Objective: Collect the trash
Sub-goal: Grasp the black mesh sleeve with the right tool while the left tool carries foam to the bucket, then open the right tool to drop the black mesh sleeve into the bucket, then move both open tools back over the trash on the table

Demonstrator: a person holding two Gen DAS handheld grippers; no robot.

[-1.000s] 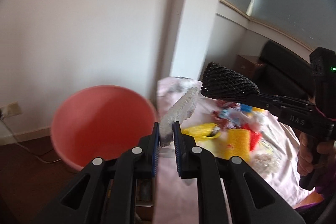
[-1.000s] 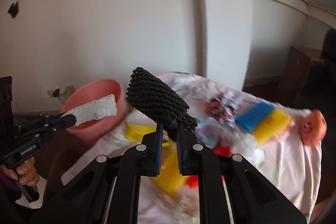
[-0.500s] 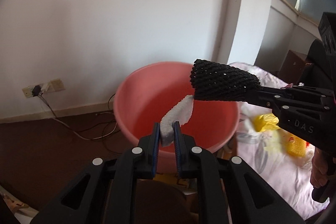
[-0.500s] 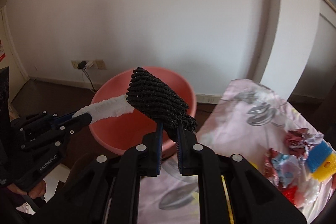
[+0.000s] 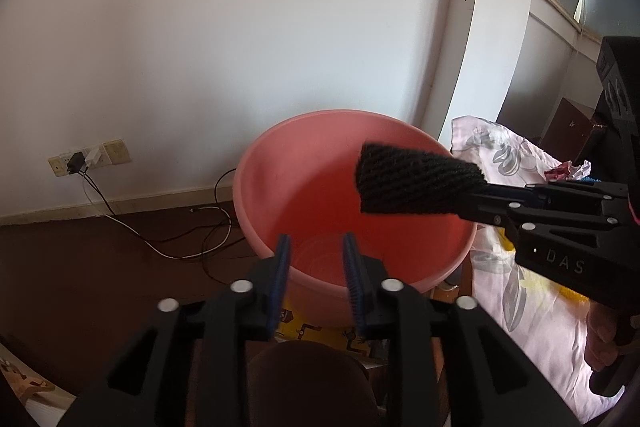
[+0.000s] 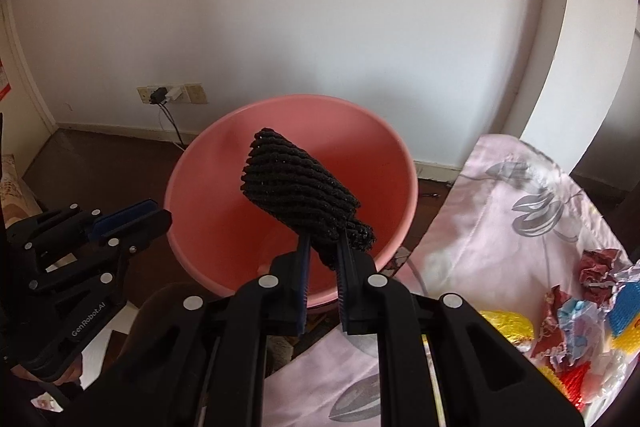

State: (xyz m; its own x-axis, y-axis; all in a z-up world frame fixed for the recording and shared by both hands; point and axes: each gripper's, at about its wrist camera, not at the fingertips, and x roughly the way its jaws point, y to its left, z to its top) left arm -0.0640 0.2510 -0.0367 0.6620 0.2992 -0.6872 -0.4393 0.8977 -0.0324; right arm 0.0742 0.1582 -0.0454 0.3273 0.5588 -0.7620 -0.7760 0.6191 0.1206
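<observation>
Left gripper (image 5: 316,251) sits nearest, fingers spread with nothing between them, tips poking just over the near rim of the pink basin (image 5: 256,187); right gripper (image 6: 323,251) is clamped on the narrow end of a black foam net sleeve (image 6: 296,191), which sticks out over the basin's open mouth, clear of the walls; to the right, the edge of a floral cloth (image 6: 500,195) runs close beside the basin, with crumpled wrappers (image 6: 600,267) piled further along; behind the basin there's bare dark floor, loose cables (image 5: 160,247) and a wall socket (image 5: 88,159).
</observation>
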